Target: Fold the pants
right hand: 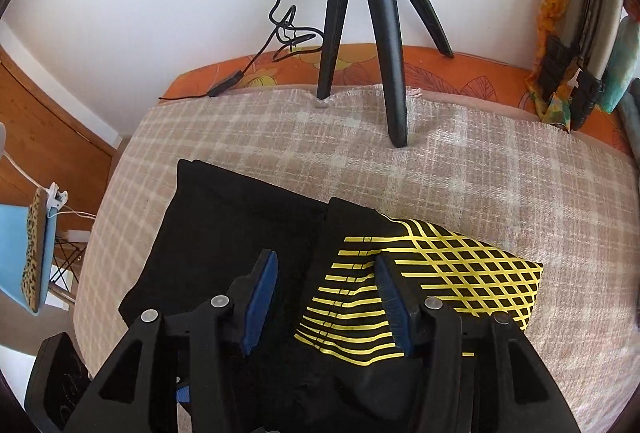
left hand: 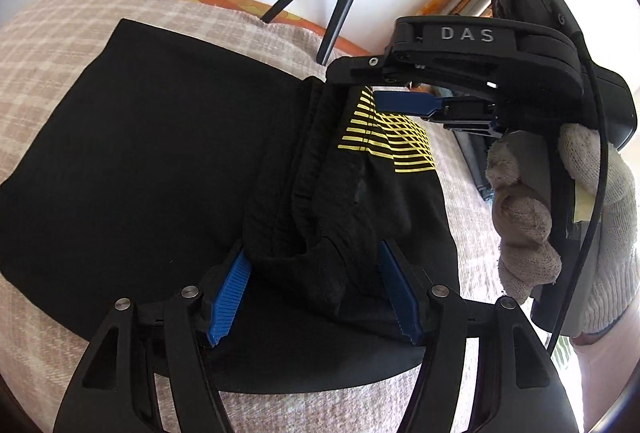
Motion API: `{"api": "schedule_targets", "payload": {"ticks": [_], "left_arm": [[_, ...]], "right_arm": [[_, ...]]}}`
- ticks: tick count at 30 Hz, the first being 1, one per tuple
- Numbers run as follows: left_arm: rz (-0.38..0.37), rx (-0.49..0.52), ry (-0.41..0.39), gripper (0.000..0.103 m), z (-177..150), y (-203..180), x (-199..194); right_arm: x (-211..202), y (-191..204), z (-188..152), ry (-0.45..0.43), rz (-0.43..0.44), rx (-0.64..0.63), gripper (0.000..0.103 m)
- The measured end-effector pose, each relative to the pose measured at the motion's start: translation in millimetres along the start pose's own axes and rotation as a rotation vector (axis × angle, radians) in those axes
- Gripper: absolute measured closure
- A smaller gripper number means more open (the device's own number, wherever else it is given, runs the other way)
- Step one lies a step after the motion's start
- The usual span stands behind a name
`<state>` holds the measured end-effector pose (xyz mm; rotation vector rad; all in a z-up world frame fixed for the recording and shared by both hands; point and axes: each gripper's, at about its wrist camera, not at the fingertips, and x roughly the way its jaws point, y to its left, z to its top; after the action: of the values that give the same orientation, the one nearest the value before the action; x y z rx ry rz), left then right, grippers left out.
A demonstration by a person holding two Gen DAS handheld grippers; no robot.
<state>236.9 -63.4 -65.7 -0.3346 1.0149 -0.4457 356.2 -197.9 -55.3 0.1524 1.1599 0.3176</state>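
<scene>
Black pants point(left hand: 152, 153) with a yellow grid print point(left hand: 394, 141) lie on a checked beige blanket point(left hand: 48, 65). My left gripper point(left hand: 316, 265) has its blue pads wide apart, with bunched waistband fabric lying between them. My right gripper point(left hand: 394, 101) reaches in from the right over the yellow print, held by a gloved hand point(left hand: 532, 217). In the right wrist view my right gripper point(right hand: 326, 277) is also open, its pads either side of the fabric where the yellow print point(right hand: 448, 273) meets the black part of the pants point(right hand: 224, 221).
A black tripod point(right hand: 372, 17) stands on the blanket point(right hand: 460, 169) at the far edge, with a loose black cable point(right hand: 280, 29) beside it. An orange patterned sheet point(right hand: 460, 73) borders the blanket. The bed's left edge drops to a floor with a chair point(right hand: 28, 253).
</scene>
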Motion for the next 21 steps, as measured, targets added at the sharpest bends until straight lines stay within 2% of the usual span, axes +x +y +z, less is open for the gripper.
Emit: {"api": "schedule_targets", "payload": {"ticks": [1, 3, 6, 9, 14, 17, 21], "left_arm": [[0.014, 0.008, -0.015, 0.045, -0.2, -1.1, -0.3], [0.034, 0.041, -0.051, 0.071, -1.5, -3.6, -3.5], [-0.005, 0.059, -0.101, 0.082, -5.2, -3.9, -12.9], [-0.021, 0.089, -0.123, 0.085, -8.8, -4.3, -19.7], [-0.031, 0.133, -0.140, 0.088, -12.5, -8.6, -25.0], [-0.030, 0.159, -0.142, 0.088, -14.7, -14.6, -25.2], [-0.039, 0.161, -0.145, 0.089, -11.0, -17.6, -25.5]], "right_arm": [[4.4, 2.6, 1.6, 0.011, -0.015, -0.001, 0.050], [11.3, 6.4, 5.9, 0.031, -0.034, 0.008, 0.045], [21.9, 14.9, 12.7, 0.065, -0.066, -0.001, 0.039], [32.8, 25.8, 14.4, 0.096, -0.125, -0.034, 0.039], [49.0, 30.3, 10.7, 0.137, -0.172, -0.061, 0.040], [48.4, 31.8, 10.3, 0.130, -0.198, -0.070, 0.051], [38.0, 20.4, 10.3, 0.119, -0.151, -0.025, 0.073]]}}
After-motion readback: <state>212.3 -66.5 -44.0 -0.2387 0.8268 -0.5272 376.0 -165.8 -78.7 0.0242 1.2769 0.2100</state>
